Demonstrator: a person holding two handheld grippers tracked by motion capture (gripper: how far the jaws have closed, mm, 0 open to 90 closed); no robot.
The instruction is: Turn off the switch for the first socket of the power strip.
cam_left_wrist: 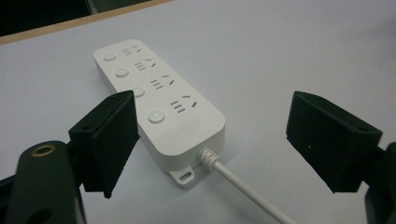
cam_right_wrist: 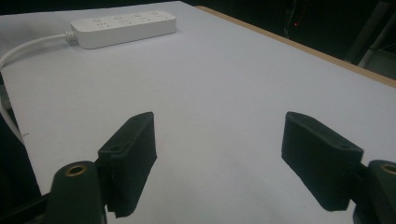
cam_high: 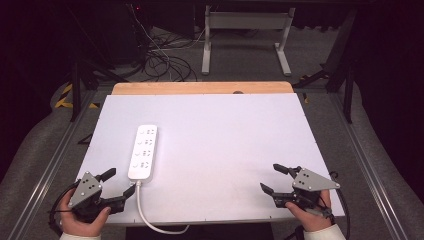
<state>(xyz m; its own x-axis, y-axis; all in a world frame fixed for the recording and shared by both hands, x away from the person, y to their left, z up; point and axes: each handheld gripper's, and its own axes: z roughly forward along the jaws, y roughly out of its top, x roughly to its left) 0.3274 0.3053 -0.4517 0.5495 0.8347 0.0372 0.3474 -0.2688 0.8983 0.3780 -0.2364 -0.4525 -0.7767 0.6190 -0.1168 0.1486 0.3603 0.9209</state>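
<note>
**Two grippers held wide at the near counter edge**

Both the left gripper [cam_high: 116, 186] and right gripper [cam_high: 274, 178] are seen with fingers spread wide, nothing between them. Open white counter [cam_high: 225, 140] lies ahead. Just beyond the left gripper, a smooth rounded power strip [cam_high: 143, 152] is placed; its cord [cam_high: 150, 222] is cut off below.

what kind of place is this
Probably a lab or recording studio: a white work table bearing a power strip, dark curtains around it, loose cables on the floor, and another table's frame behind.

A lab: black curtains [cam_high: 30, 60], floor cables [cam_high: 165, 62], white test table [cam_high: 225, 130].
</note>
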